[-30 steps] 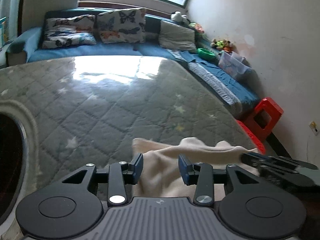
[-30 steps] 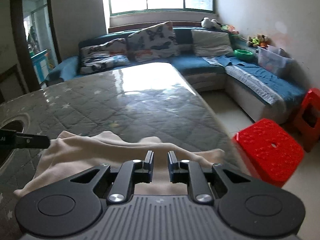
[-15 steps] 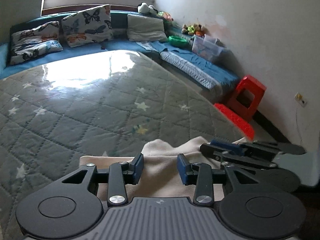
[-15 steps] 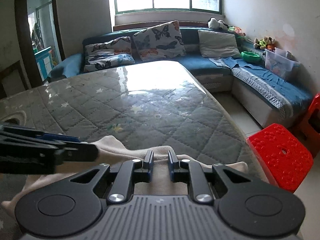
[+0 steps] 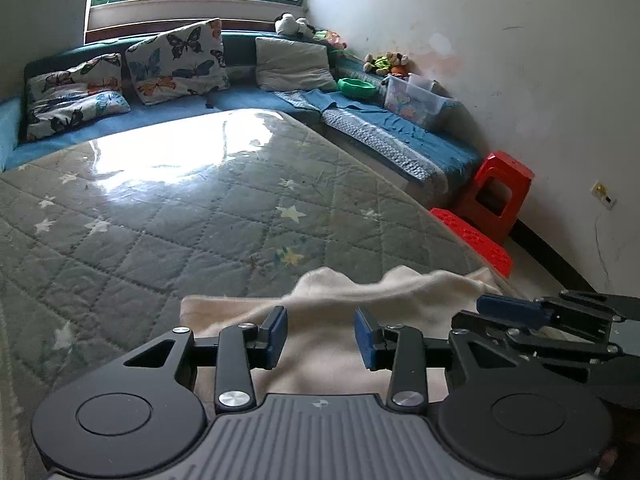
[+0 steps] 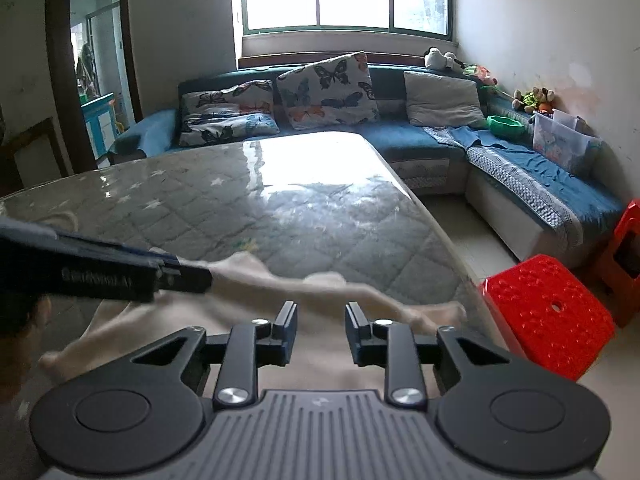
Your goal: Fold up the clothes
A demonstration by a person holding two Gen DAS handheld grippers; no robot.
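A cream garment [image 5: 360, 304] lies bunched on the near right part of the grey quilted mattress [image 5: 180, 220]; it also shows in the right wrist view [image 6: 304, 300]. My left gripper [image 5: 320, 334] is open just above the cloth, nothing between its blue pads. My right gripper [image 6: 321, 330] is open over the cloth near the mattress's right edge. In the left wrist view the right gripper [image 5: 532, 320] is close on the right. In the right wrist view the left gripper [image 6: 120, 272] reaches in from the left, over the cloth.
A blue corner sofa [image 6: 400, 140] with butterfly cushions [image 6: 328, 88] runs behind and right of the mattress. Red plastic stools [image 6: 548, 312] stand on the floor by the right edge. A clear box and green bowl [image 6: 506, 124] sit on the sofa. A doorway [image 6: 100, 92] is at the left.
My right gripper has opened from nearly shut. The left gripper has swung right and stays open. The two grippers are now close together over the cloth.
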